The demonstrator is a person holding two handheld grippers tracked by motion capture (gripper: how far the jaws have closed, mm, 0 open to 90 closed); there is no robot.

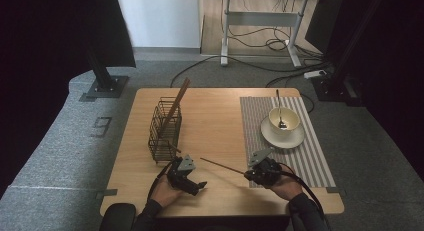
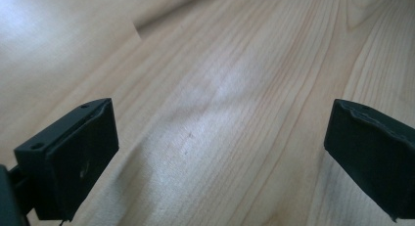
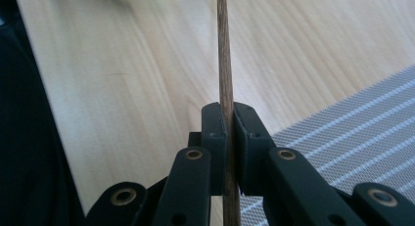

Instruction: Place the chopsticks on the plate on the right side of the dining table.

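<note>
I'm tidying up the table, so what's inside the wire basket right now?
The wire basket holds brown chopsticks leaning out past its top rim. Their lower ends sit behind the mesh, so the exact count is hard to tell.

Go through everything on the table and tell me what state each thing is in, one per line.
Left tool: open, jaws wide apart over bare wood, holding nothing.
Right tool: shut on a chopstick.
Wire basket: upright, with another chopstick leaning out of its top.
Bowl: upright on a saucer, a spoon standing in it.
Striped placemat: lying flat on the table.
</note>
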